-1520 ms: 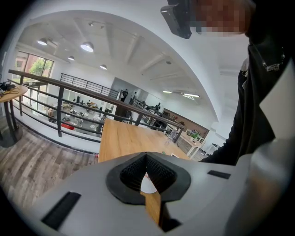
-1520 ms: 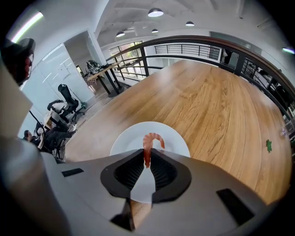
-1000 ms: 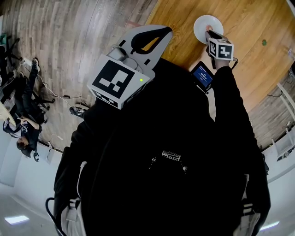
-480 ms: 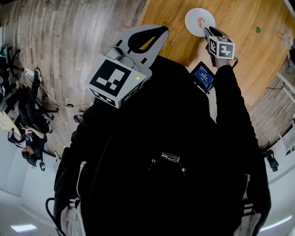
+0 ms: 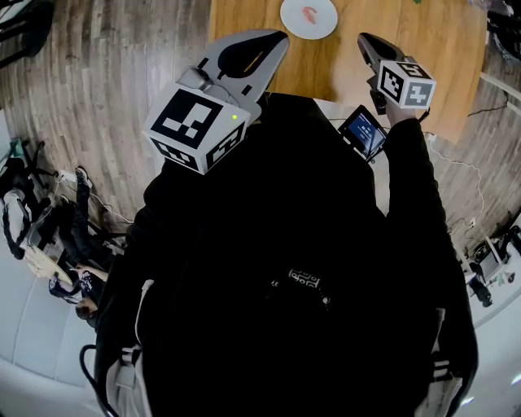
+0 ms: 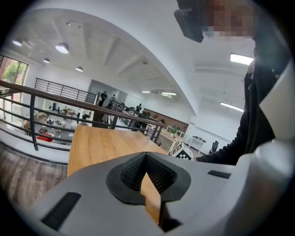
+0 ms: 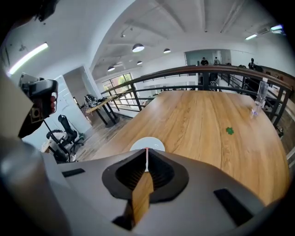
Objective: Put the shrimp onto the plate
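Two grippers are held up in front of the person, and both are empty. The left gripper [image 5: 275, 39] has its jaws pressed together. Only a thin crack shows between them in the left gripper view. The right gripper [image 5: 365, 41] is the same: jaws together, nothing in them.

The pink shrimp [image 5: 309, 14] lies on the white plate [image 5: 327, 21], close to its middle. The plate sits on the wooden counter [image 5: 431, 41], at the very top of the head view.

One second ago the tip of the right gripper was right over the plate and covered its middle. Half a second ago it was just beside the plate, and the shrimp showed. Now the right gripper is pulled back — well apart from the plate. The left gripper is in about the same spot as before, near the person's chest.

In the right gripper view the plate [image 7: 154, 144] peeks over the jaws. A small green thing [image 7: 229, 131] lies farther out on the counter, and a clear bottle [image 7: 259, 100] stands near the far edge. A little screen [image 5: 364, 132] on the right gripper glows blue.
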Motion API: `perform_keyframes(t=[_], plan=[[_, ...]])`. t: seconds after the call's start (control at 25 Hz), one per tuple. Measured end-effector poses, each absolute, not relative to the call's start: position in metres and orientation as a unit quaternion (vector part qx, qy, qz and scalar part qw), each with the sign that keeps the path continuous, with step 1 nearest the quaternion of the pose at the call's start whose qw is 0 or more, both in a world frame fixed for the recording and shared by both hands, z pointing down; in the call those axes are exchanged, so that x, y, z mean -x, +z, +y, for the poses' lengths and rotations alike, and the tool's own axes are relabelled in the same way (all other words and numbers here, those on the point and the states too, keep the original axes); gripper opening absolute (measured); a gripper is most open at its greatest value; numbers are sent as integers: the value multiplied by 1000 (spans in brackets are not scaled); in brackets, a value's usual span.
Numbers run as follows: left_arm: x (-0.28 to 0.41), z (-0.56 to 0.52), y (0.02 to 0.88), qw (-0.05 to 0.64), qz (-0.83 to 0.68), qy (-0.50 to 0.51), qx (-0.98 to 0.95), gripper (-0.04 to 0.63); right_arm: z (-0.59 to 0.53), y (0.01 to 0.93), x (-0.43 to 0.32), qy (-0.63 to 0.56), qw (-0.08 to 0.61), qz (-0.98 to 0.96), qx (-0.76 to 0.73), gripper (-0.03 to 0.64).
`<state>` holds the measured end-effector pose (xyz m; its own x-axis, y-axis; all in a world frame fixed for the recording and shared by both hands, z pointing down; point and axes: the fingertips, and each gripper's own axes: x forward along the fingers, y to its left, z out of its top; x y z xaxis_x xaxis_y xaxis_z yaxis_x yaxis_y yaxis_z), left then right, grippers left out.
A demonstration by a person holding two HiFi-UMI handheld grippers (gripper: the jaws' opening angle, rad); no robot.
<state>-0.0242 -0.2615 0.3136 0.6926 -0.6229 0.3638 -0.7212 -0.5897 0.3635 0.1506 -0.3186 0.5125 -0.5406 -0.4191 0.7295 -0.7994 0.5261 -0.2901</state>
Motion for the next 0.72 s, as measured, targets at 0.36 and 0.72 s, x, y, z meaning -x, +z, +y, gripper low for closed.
perform_keyframes(t=[0.36, 0.72], plan=[[-24, -271, 294, 214, -301, 105, -923, 5, -289, 390, -156, 238, 195, -849, -430, 19], [-57, -269, 270, 184, -247, 95, -947, 5, -258, 302, -138, 217, 65, -853, -470, 18]])
